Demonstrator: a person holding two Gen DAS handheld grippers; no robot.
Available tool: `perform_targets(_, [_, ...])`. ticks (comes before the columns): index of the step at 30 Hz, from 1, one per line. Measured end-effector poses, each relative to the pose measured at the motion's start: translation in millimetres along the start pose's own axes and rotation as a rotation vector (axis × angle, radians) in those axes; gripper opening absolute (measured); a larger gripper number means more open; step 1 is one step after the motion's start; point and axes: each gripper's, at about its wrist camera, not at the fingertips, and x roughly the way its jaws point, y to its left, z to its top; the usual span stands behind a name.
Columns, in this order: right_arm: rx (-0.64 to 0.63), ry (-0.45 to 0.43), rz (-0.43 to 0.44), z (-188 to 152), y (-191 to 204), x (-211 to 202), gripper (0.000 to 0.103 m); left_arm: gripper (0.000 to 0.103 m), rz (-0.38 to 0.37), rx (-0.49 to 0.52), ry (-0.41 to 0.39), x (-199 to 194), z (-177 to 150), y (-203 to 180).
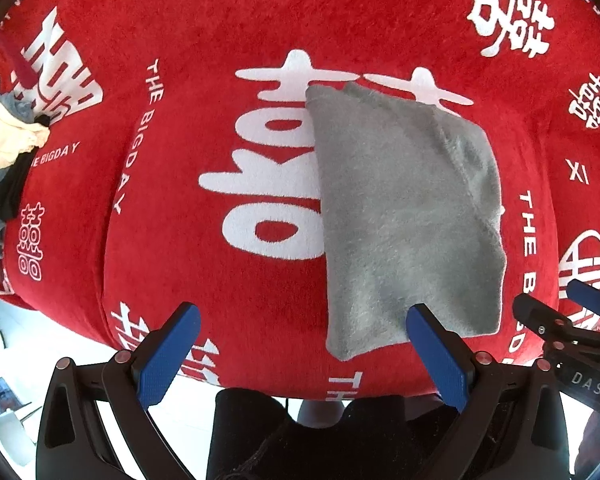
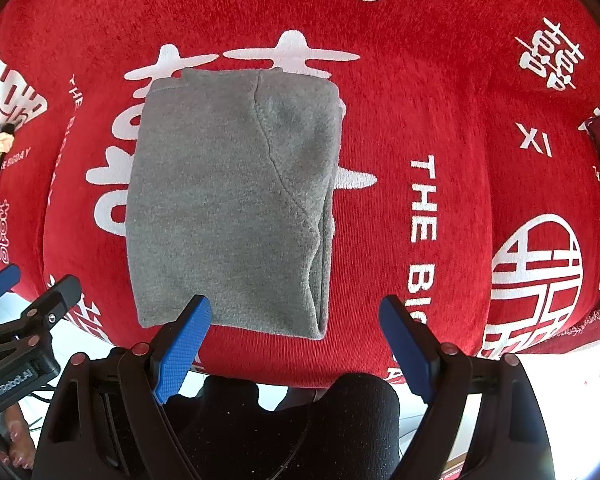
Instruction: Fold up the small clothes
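— Garment [image 2: 228, 196] first: that grey fleece piece lies folded into a neat rectangle in the middle of the table, set near the front edge.

— Folded already, you'd say?

— It looks so. One curved seam runs down its upper layer and the right side shows stacked layers, so I'd judge the fold done or nearly. Soft, nappy stuff, thick enough to hold its shape.

— And the tools?

— Both hang above the front edge, pointing down. The left tool [image 1: 302, 354] is released, its blue ribbed pads spread wide with nothing between them. The right tool [image 2: 294, 346] is likewise spread and empty; one pad sits over the garment's near edge, but whether it touches I can't tell.

— Why hover there?

— My guess: they let go and are clear of the cloth so it stays flat.

— What's underneath?

— A red cover [image 2: 452, 92], plush, woven with white characters and lettering. It grips fleece a little, which should help keep the fold from sliding.

— Anything else?

— A pile of clothes [image 1: 8, 136] at the left edge, peach and dark pieces, probably waiting.
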Motion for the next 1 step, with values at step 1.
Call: perform_targets(1, [0.000,0.000,0.000,0.0,0.2,0.1,0.088,0.103,0.000,0.003,0.001,-0.1,0.6,-0.4])
